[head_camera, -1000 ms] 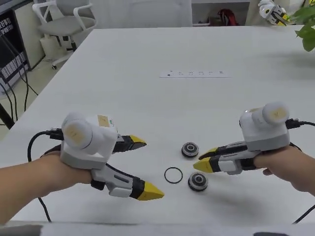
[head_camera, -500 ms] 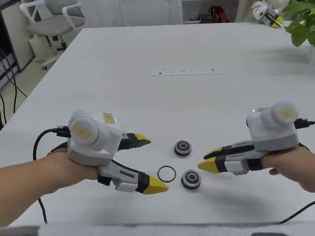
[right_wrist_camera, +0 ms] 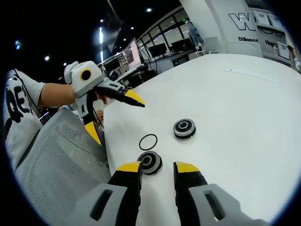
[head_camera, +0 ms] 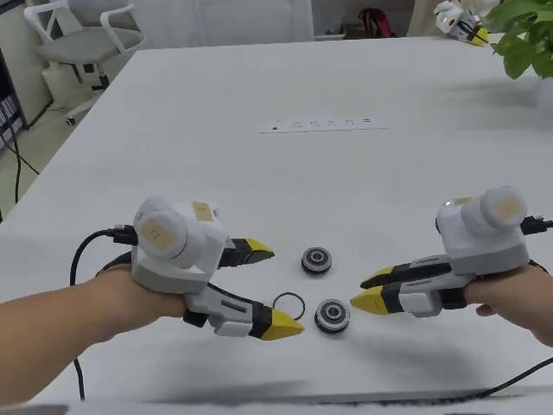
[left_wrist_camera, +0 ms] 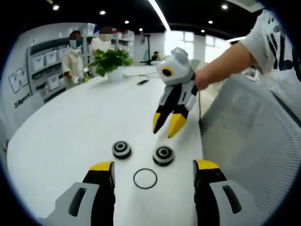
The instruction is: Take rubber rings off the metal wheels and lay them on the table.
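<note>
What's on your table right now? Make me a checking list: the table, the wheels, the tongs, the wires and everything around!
Surface: white table, nothing spilled.
Job's things: far wheel and near wheel, apart; one loose rubber ring flat on the table beside them.
Clutter: white strip with small marks, farther back.
Grippers: left tongs wide open, pointing at the ring; right tongs slightly open, empty, pointing at the near wheel.
Cables: black cable behind the left tongs; second cable at the right.
Surroundings: chair, plant, people far off.
</note>
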Tool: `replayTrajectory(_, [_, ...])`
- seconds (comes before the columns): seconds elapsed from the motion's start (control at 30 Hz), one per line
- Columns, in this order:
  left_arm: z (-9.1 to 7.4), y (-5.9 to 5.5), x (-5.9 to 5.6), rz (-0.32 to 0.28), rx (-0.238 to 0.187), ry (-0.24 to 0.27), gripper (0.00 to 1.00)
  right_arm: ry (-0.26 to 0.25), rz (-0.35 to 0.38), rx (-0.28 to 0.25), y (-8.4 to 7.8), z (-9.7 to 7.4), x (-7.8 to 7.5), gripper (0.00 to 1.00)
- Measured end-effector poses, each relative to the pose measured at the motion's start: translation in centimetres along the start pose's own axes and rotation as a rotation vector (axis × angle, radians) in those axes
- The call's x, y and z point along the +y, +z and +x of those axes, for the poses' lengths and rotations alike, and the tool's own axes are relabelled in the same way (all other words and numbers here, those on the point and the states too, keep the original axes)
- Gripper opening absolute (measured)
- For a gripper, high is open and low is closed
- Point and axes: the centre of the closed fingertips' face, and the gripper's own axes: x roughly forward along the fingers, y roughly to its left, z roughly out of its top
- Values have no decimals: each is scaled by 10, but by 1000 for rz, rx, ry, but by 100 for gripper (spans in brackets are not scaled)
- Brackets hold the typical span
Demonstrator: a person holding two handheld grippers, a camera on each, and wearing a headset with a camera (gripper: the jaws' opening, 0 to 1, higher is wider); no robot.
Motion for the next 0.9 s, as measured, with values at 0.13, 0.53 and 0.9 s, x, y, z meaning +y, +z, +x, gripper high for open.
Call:
replayTrajectory(0.13, [5,-2,1,-3,4,-4,68,7,-1,5,-4,1,0,23])
replayTrajectory(0.53, [21,-10,-3,-19,25,-27,62,26,-32,21,-13,8,2,23])
replayTrajectory(0.9, [35,-12,-10,-37,32,-57,56,49,-136,41,-22,16,4,22])
